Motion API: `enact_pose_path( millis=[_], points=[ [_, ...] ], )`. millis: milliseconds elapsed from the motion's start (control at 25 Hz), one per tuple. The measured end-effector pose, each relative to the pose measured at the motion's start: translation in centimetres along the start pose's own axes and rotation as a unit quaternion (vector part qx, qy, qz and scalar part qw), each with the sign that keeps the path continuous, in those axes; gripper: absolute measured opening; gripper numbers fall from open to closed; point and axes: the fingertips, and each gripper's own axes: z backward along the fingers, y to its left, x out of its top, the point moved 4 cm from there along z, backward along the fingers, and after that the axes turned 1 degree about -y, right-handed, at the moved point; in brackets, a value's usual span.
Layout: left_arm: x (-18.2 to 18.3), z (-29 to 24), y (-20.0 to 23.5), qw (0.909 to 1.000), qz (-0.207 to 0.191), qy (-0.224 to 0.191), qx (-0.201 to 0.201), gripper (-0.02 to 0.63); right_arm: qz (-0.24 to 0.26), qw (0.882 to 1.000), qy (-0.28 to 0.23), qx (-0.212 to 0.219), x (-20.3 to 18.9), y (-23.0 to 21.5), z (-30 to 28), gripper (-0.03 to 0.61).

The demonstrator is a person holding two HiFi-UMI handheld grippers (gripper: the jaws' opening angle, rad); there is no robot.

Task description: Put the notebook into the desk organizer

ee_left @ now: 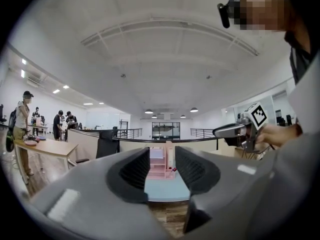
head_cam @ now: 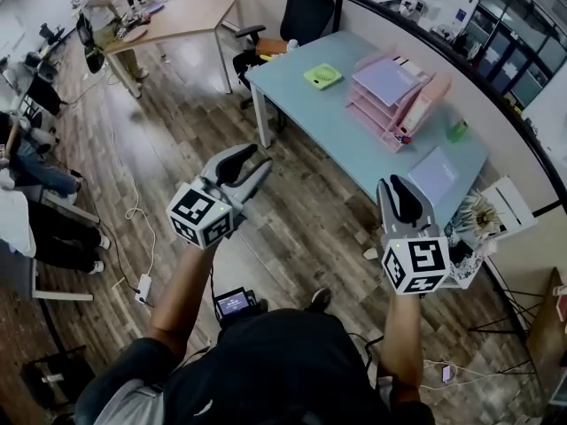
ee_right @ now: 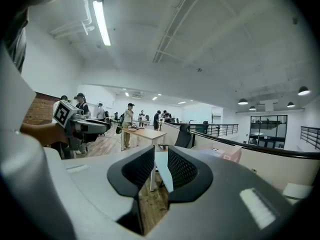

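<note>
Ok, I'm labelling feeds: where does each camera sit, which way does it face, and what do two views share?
Head view: on the person's head, facing steeply down at the blue table; forearms, left gripper, right gripper show.
Left gripper view: on that gripper, along its open jaws toward the pink organizer; right gripper and hand at right.
Right gripper view: on that gripper, past narrowly parted jaws toward the table corner; left gripper at left.
Shared: both gripper views show the table and the opposite gripper.
</note>
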Motion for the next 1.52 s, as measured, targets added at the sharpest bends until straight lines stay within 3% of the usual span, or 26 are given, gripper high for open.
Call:
enact_pose_path(
  millis=[720,1080,1520],
  points=[
    [0.6,-8.6,-4.0,0.9974,-0.024,0.026,0.063,0.196,-0.031,0.997,-0.019,0.067,-2.3,-12.0,-2.3,0.064],
    [1.5,-12.4,-4.7,0.9964,-0.04,0.034,0.067,0.196,-0.041,0.996,-0.025,0.075,-2.8,-15.5,-2.6,0.064],
    [0.6,-17.1,-2.8,0.9983,-0.032,0.027,0.039,0.196,-0.04,0.998,-0.021,0.044,-3.4,-18.1,-4.2,0.064]
  ],
)
